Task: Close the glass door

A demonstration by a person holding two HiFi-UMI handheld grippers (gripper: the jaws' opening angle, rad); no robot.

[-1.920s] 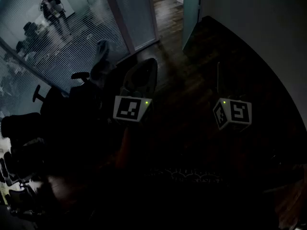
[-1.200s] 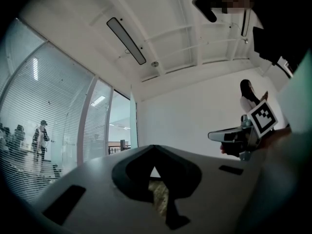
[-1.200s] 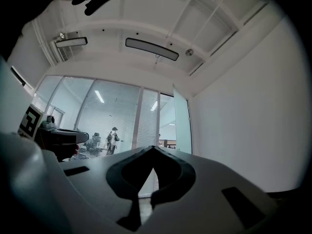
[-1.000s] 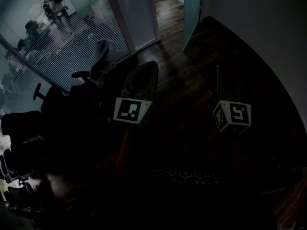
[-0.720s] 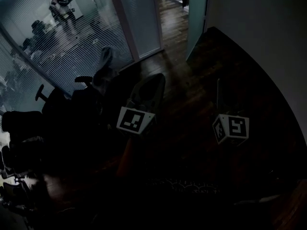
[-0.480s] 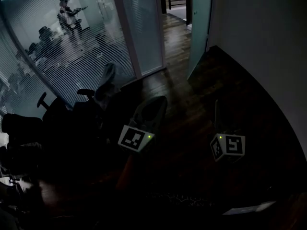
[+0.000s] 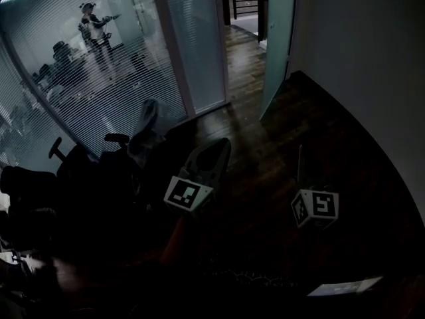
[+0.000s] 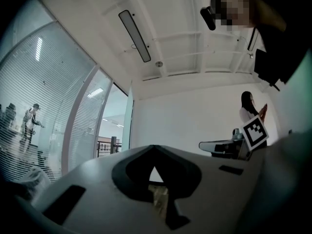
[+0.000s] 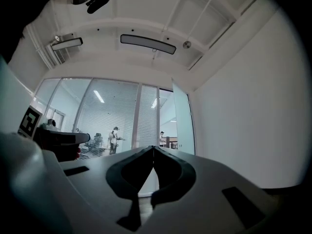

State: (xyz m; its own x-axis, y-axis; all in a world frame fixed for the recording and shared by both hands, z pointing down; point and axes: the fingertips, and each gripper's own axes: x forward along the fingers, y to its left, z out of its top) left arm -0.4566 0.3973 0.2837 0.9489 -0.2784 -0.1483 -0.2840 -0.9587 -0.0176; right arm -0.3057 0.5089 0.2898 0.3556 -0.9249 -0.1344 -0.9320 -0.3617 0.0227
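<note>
The glass door (image 7: 277,42) stands open at the far end of the room, swung inward beside the white wall (image 7: 362,72); it also shows as a pale panel (image 9: 181,126) in the right gripper view. The open doorway (image 7: 242,25) lies just left of it. My left gripper (image 7: 222,145) points toward the doorway, well short of it, jaws shut with nothing held (image 8: 153,146). My right gripper (image 7: 300,151) hangs to the right, also far from the door, and its tips meet on nothing (image 9: 153,148).
A curved glass partition with blinds (image 7: 99,65) runs along the left, with people beyond it. Dark office chairs (image 7: 80,178), one with a pale cloth (image 7: 147,119) on it, stand at left. A railing (image 7: 246,4) shows past the doorway. Another person (image 8: 251,112) stands by the wall.
The head view has lifted toward the doorway, so the door and doorway show more fully and both grippers sit lower in the frame. Both stay shut.
</note>
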